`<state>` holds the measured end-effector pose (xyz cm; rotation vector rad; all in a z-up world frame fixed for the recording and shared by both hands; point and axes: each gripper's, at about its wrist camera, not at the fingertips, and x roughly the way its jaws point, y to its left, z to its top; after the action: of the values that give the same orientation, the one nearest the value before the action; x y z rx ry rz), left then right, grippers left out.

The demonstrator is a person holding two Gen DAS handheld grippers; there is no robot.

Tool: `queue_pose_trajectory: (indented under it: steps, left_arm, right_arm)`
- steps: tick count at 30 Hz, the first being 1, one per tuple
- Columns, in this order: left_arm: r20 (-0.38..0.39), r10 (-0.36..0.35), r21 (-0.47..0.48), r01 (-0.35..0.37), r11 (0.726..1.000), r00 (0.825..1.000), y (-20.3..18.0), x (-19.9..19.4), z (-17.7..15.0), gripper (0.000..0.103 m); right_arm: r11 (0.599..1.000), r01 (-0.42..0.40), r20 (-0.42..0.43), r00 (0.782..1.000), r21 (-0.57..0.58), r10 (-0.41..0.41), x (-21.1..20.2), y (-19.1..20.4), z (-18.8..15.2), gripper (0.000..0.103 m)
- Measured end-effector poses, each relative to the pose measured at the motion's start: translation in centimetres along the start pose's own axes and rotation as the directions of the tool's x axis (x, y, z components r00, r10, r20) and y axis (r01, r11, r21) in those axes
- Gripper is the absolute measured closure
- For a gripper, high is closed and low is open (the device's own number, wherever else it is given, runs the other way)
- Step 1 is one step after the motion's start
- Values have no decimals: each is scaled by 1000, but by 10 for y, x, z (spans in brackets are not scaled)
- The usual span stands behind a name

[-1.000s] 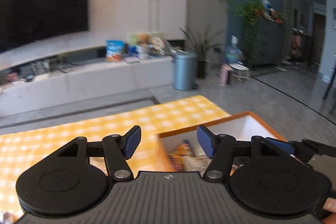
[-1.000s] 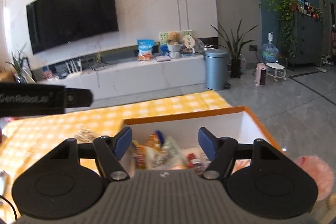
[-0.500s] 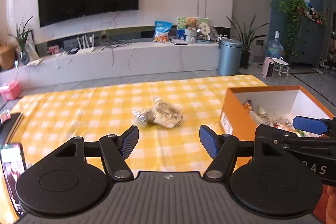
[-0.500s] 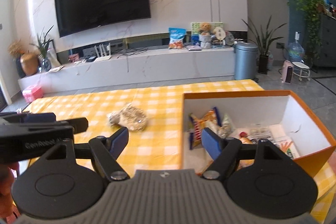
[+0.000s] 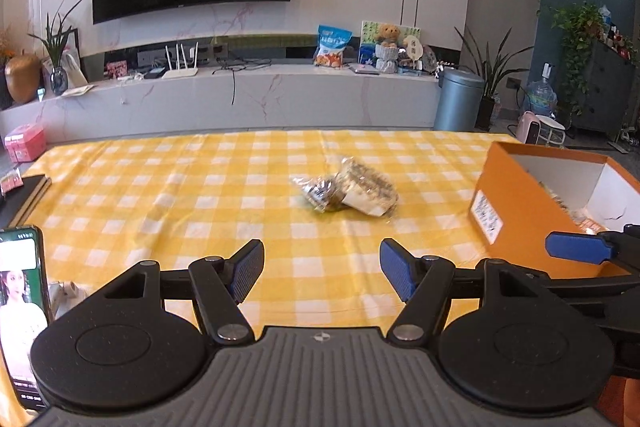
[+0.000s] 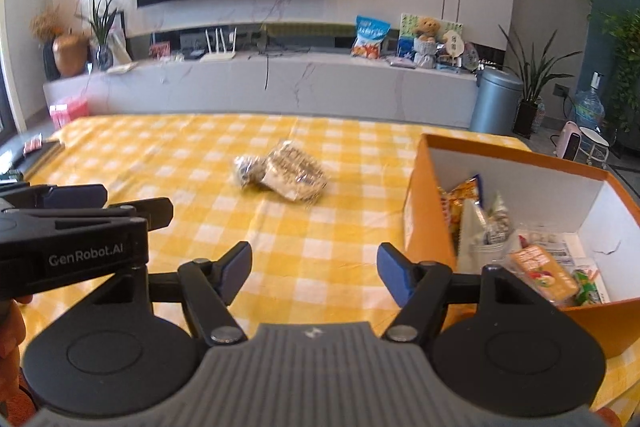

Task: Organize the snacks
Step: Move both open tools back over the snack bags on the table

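Two clear-wrapped snack packs [image 5: 349, 191] lie touching in the middle of the yellow checked tablecloth [image 5: 200, 195]; they also show in the right wrist view [image 6: 284, 175]. An orange box [image 6: 516, 219] with a white inside stands at the right and holds several snack packets [image 6: 480, 223]; it also shows in the left wrist view [image 5: 520, 211]. My left gripper [image 5: 322, 275] is open and empty, well short of the packs. My right gripper [image 6: 314, 277] is open and empty, beside the box's left wall.
A phone [image 5: 22, 311] with a lit screen stands at the left near edge. A dark book [image 5: 24, 195] lies at the table's left edge. Beyond the table are a white TV bench [image 5: 240, 99] and a grey bin [image 5: 456, 99].
Both grippers have pulled back and swung left from over the box. The two snack packs on the cloth have come into view ahead. Both stay open.
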<state>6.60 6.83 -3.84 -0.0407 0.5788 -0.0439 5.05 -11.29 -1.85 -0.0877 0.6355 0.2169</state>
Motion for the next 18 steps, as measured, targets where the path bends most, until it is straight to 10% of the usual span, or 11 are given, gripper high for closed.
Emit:
queue_pose_trajectory:
  steps: [18]
  left_arm:
    - [-57,-8,-22,6,1000,998,37,71,15,23]
  right_arm:
    - [999,36,-52,998,-15,-36,87,14,35,37]
